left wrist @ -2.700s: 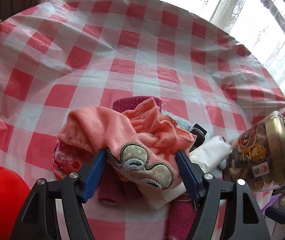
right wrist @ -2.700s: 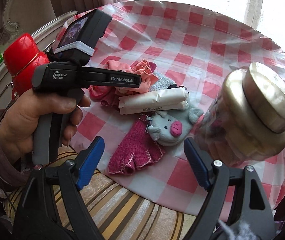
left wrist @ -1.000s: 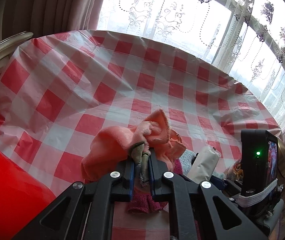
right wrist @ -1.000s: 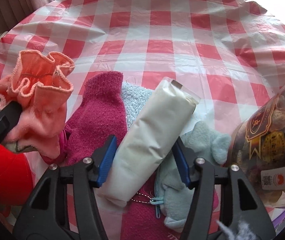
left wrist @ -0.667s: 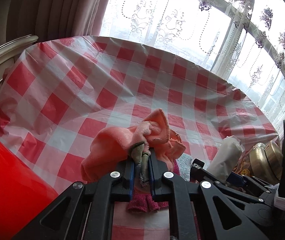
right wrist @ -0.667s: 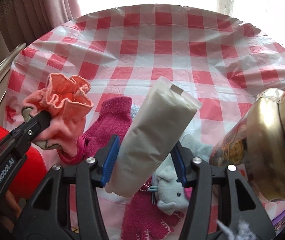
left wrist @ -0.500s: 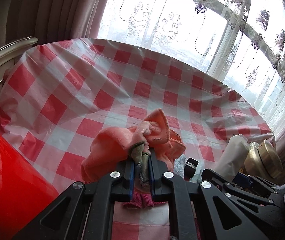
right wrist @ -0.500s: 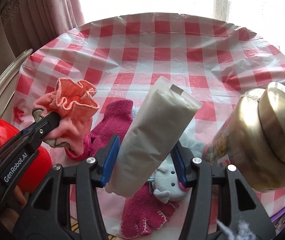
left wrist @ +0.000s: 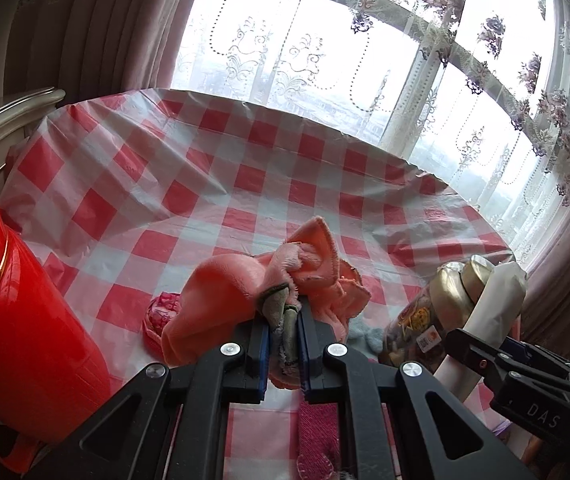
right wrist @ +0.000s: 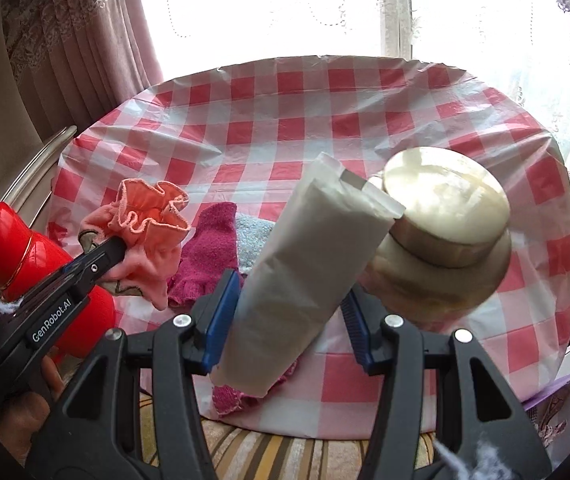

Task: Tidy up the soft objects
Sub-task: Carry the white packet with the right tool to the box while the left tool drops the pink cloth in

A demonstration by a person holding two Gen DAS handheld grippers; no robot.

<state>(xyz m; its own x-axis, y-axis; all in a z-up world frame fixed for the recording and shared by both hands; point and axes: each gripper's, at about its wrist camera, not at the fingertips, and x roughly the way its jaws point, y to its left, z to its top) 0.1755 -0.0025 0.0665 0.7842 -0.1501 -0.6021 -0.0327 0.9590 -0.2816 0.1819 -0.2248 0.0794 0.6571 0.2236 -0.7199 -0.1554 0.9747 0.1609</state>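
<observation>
Above checked tablecloth (right wrist: 365, 128), white pouch (right wrist: 305, 276) tilted up-right

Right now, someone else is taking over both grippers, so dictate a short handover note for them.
Left gripper: shut on the peach cloth, held above the table.
Right gripper: shut on the white pack, also lifted.
On the table: magenta glove, light blue cloth, gold-lidded jar, red flask at the left edge.
Done: both items picked up.
Left: put both down somewhere tidy, then sort the glove and blue cloth.
</observation>
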